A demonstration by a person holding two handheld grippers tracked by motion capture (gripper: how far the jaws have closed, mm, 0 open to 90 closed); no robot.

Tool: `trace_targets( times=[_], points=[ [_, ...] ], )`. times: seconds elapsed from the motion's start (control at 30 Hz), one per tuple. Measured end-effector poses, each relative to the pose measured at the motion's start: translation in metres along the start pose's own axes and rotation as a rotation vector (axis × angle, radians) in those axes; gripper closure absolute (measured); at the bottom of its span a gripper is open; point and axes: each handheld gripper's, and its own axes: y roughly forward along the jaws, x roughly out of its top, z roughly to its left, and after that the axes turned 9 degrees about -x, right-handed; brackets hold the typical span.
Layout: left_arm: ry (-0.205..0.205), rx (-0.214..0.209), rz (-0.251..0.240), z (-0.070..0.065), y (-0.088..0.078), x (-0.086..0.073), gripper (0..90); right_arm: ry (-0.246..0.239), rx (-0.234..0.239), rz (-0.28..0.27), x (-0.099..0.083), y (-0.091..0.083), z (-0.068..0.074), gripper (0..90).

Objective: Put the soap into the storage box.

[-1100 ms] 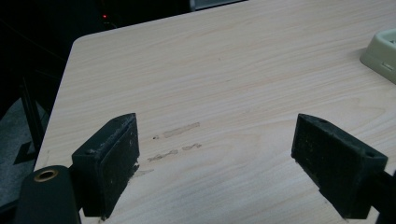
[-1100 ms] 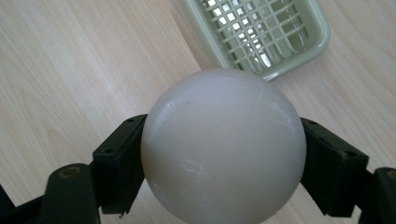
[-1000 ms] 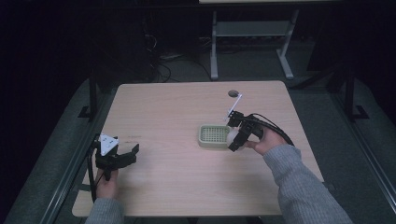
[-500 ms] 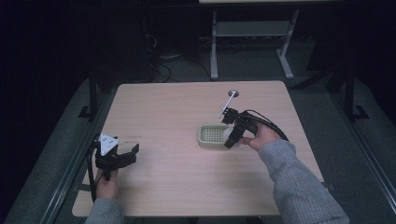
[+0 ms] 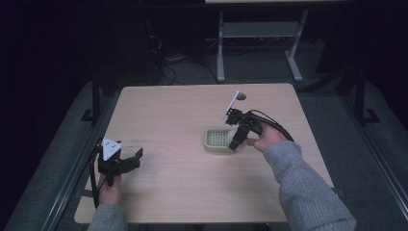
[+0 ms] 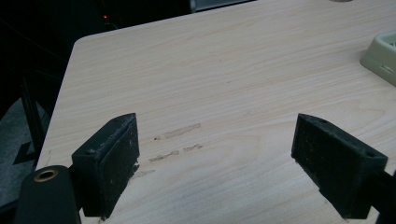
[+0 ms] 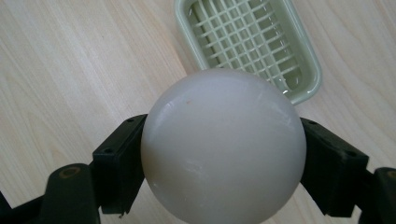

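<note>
My right gripper (image 5: pixel 234 137) is shut on a white ball (image 7: pixel 223 147), which sits between its two black jaws. It hovers at the right end of a pale green slatted tray (image 5: pixel 216 139), and the right gripper view looks down on that tray (image 7: pixel 275 74) just past the ball. In the high view the ball (image 5: pixel 232 133) shows as a pale spot at the tray's right edge. My left gripper (image 5: pixel 137 158) rests low at the table's front left, jaws wide open with bare wood between them (image 6: pixel 215 154).
The light wood table (image 5: pixel 183 115) has a small dark round mark (image 5: pixel 240 96) near its far edge. A corner of the green tray (image 6: pixel 380 53) shows far right in the left gripper view. Dark floor and a metal stand (image 5: pixel 260 33) lie beyond the table.
My right gripper has shifted slightly left and nearer over the tray's right end, still holding the ball. The left gripper has not moved.
</note>
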Motion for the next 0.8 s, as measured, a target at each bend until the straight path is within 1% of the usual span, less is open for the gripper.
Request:
trace_targets(
  times=[0.1,0.2,0.27,0.37,0.43,0.57,0.63,0.73,0.8],
  points=[
    [0.002,0.0,0.0,0.0,0.0,0.0,14.8,-0.006,-0.004,0.002,0.003,-0.001,0.0,22.6],
    [0.0,0.0,0.0,0.0,0.0,0.0,14.8,0.001,0.012,-0.004,0.005,-0.001,-0.001,22.6],
    [0.001,0.001,0.0,0.0,0.0,0.0,14.8,-0.006,0.009,-0.002,0.006,0.001,-0.001,22.6],
    [-0.001,0.0,0.0,0.0,0.0,0.0,14.8,0.0,0.016,0.002,0.008,0.002,-0.002,22.6],
    [-0.002,0.0,0.0,0.0,0.0,0.0,14.8,-0.003,0.013,0.009,0.009,0.003,-0.003,22.6],
    [0.0,0.0,-0.001,0.0,0.0,0.0,14.8,-0.014,0.011,0.003,0.013,0.002,-0.004,22.6],
    [-0.001,0.002,0.0,0.0,0.0,0.0,14.8,-0.009,0.014,0.002,0.016,0.0,-0.002,22.6],
    [-0.005,0.002,-0.003,0.0,0.0,0.0,14.8,-0.023,0.005,0.005,0.021,-0.001,-0.001,22.6],
    [-0.005,0.002,-0.001,0.001,-0.001,0.0,14.8,-0.018,0.014,0.001,0.023,-0.001,0.0,22.6]
  ],
)
